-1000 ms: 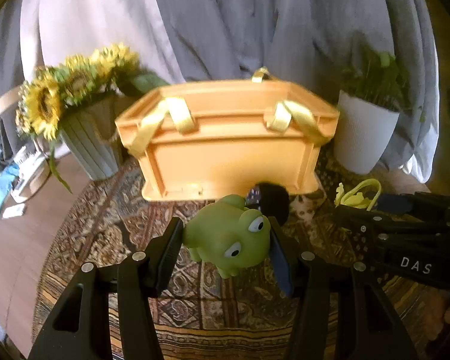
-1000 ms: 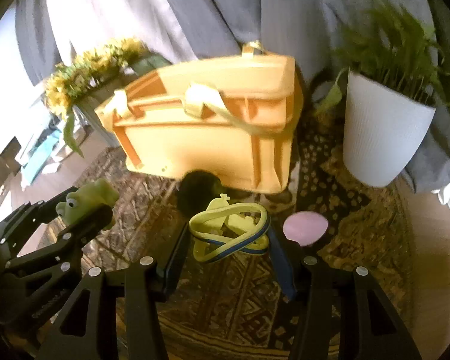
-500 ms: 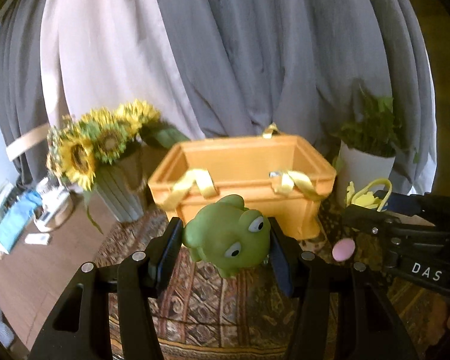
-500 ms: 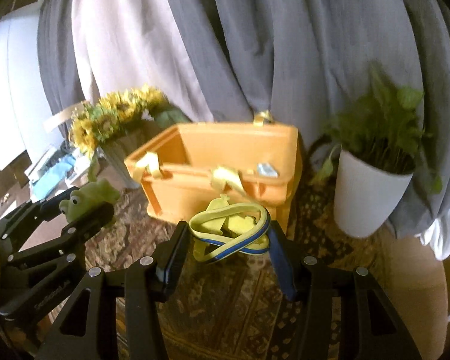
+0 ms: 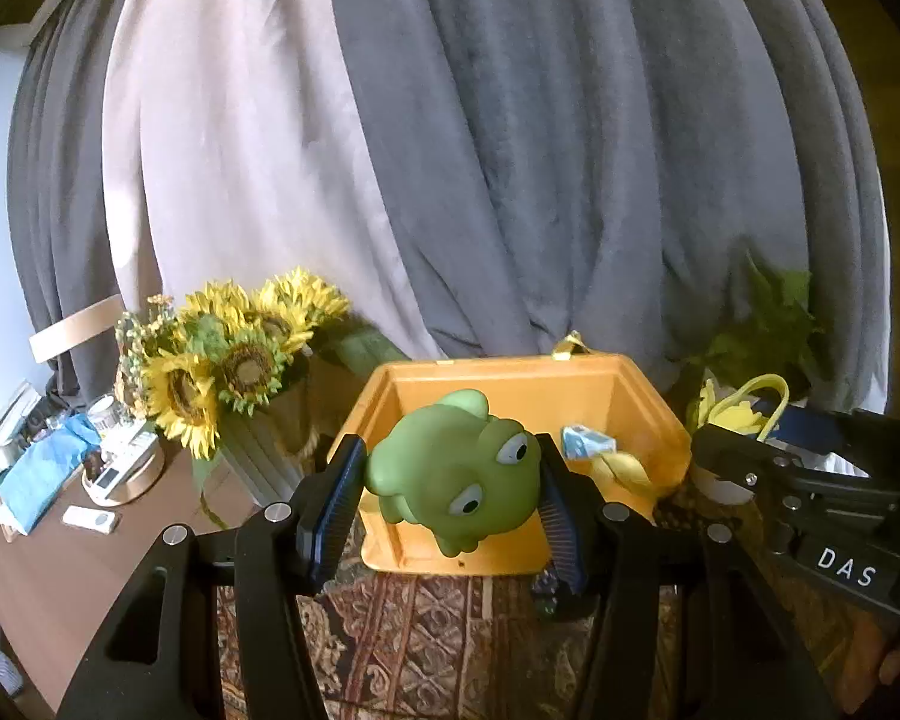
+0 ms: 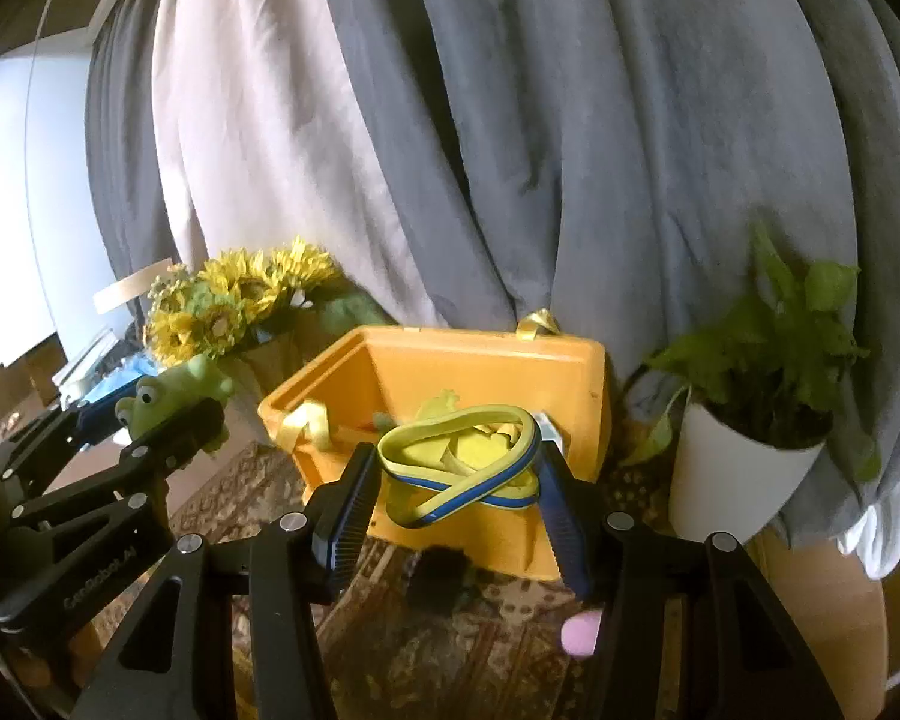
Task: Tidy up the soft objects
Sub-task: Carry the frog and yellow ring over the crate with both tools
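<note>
The left hand-held gripper clamps a green rubber frog above the orange basket. The right hand-held gripper pinches a yellow-and-blue looped toy.

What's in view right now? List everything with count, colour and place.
Frog toy: 1, green, in left gripper, in front of the bin.
Strap toy: 1, yellow and blue, in right gripper.
Bin: 1, orange, yellow handles, on the rug.
Sunflowers: 1 bunch, yellow, left of bin.
Potted plant: 1, green in white pot, right of bin.
Pink object: 1, on rug.
Curtains: grey and white, behind.
Left gripper: black, shut.
Right gripper: black, shut.
</note>
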Available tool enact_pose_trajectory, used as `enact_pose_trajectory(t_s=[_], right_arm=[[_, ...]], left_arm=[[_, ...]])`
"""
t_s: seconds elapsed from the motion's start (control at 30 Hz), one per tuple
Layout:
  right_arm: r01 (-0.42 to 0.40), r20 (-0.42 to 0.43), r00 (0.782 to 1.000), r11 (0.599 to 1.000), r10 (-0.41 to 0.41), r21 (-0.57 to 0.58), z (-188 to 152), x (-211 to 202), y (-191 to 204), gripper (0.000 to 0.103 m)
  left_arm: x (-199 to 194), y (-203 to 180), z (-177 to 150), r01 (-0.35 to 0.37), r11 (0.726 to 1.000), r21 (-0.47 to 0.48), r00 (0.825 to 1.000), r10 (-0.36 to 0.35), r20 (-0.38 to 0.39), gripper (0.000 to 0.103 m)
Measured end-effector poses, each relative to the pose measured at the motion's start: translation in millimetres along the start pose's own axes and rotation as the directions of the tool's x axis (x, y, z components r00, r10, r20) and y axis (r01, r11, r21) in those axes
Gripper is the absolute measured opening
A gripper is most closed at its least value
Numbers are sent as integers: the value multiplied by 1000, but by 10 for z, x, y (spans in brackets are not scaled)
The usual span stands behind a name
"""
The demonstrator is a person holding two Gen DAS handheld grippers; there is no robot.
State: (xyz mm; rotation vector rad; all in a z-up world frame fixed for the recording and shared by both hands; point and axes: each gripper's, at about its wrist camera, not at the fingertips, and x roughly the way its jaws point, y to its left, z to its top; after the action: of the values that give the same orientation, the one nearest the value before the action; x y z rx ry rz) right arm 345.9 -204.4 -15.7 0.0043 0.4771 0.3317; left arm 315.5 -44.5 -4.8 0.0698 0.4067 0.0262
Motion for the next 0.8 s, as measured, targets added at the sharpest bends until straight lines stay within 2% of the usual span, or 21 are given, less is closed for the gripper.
enact_pose_trajectory(t_s=[0.17,0.47,0.67,0.8], right_arm=[[15,35,999,1000,-14,-27,146,55,32,53],[22,92,996,998,-17,-53,464,191,41,53],[23,89,996,998,-17,-60,621,363,6,54],[13,63,998,998,-9,-57,709,553,-34,54]], left_arm=[[90,50,109,-27,1000,7,999,27,30,55],[286,127,381,-26,1000,-14,998,27,65,55],[477,148,546,-10,1000,-14,997,11,70,55],[655,172,610,26,999,-32,999,-25,48,55]])
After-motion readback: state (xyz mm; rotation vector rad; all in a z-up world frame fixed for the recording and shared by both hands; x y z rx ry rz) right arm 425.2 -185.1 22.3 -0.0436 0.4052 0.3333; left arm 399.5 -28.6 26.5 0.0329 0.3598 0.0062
